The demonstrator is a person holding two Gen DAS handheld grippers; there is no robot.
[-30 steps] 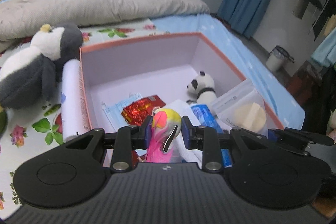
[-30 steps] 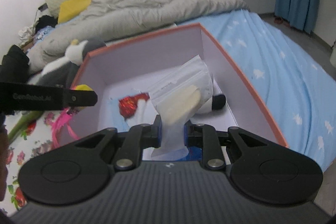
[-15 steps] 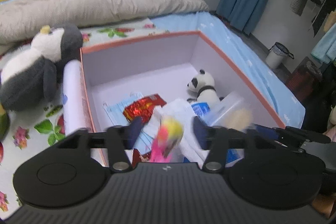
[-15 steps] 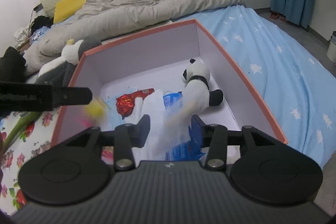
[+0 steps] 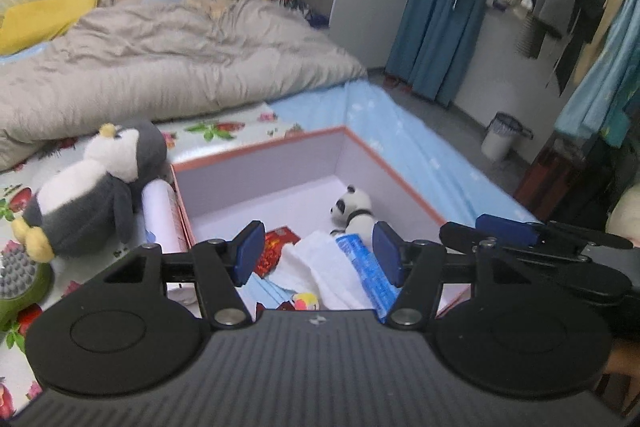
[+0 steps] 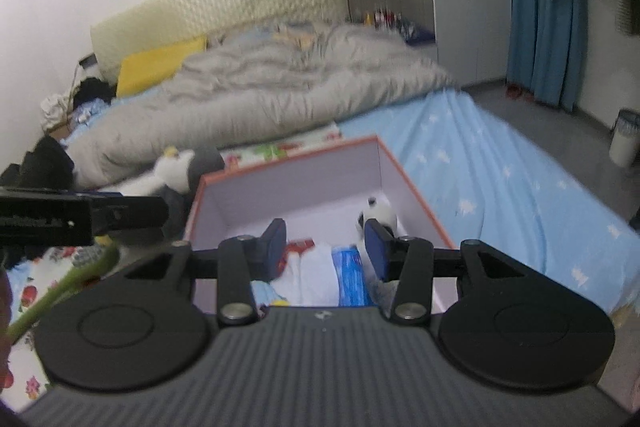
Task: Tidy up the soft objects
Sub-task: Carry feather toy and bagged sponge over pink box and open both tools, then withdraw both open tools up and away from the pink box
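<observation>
step: drop-off done, both my tongs above the near end of the orange-rimmed box (image 5: 394, 175), nothing held.
left gripper (image 5: 319, 254): pads spread wide, empty.
right gripper (image 6: 326, 245): pads spread wide, empty; it also shows at the right edge of the left wrist view.
in box: pink-yellow toy (image 5: 306, 302) on the floor by the near wall, small panda plush (image 5: 354, 213) at the far right, white cloth (image 5: 320, 267), blue packet (image 5: 366, 269), red foil pack (image 5: 276, 251); pouch barely visible in the right view, can't confirm.
outside: penguin plush (image 5: 94, 189) on the floral sheet, left of the box, beside a white roll (image 5: 160, 217).
next (my guess): swing left gripper to the penguin; it's bulky, needs a wide bite on body or wing.
change: a second ago left clamped the pink-yellow toy and right clamped a clear pouch; both now released, tongs lifted back.
</observation>
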